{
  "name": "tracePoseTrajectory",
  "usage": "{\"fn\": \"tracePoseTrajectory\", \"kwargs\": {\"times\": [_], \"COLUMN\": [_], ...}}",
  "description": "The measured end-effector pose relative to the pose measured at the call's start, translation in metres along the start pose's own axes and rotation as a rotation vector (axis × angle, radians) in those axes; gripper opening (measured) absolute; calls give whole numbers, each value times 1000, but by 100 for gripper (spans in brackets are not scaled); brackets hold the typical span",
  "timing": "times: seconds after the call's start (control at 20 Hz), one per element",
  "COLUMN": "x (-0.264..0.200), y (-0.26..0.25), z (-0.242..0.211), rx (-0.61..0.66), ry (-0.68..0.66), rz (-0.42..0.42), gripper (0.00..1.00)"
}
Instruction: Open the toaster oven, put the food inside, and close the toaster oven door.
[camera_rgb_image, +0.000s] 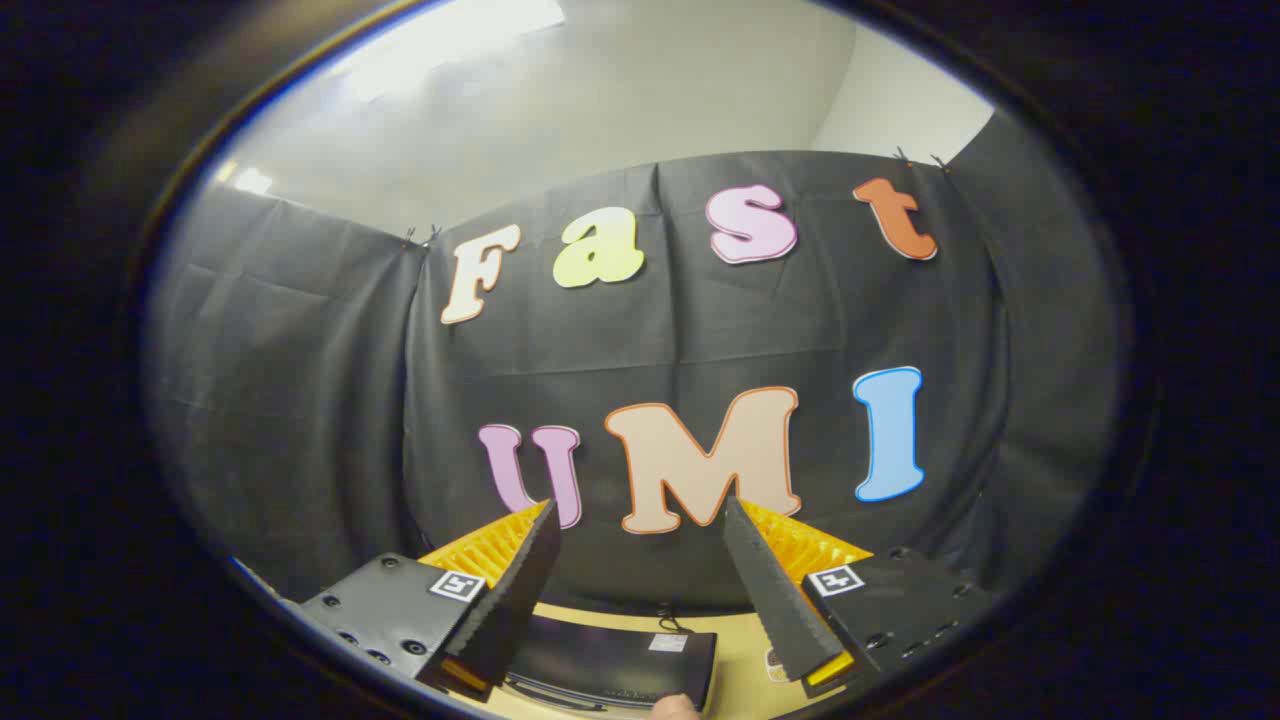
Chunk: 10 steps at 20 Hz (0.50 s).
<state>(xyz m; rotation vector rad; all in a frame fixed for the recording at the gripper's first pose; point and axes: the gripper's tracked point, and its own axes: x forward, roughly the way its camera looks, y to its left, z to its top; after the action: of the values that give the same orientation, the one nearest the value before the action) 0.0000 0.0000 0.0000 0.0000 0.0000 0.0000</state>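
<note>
My gripper (640, 508) is held high and open, its two black ribbed fingers (510, 600) spread wide with nothing between them. Low down between the fingers I see the black top of the toaster oven (610, 662) with a small white sticker on it. It stands on a light wooden table (742, 655). The oven's door is hidden, so I cannot tell whether it is open or closed. A small rounded tan thing (675, 708) pokes up at the oven's near edge; I cannot tell what it is.
The black cloth wall (300, 400) of the booth stands close beyond the fingers, with a pale room wall and ceiling above it. A small pale item (771, 664) lies on the table beside the right finger.
</note>
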Motion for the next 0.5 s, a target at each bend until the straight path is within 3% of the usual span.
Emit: {"fn": "tracePoseTrajectory", "kwargs": {"times": [0.5], "x": [-4], "y": [26], "z": [2], "rx": [6], "ry": [-7], "rz": [41], "gripper": [100]}}
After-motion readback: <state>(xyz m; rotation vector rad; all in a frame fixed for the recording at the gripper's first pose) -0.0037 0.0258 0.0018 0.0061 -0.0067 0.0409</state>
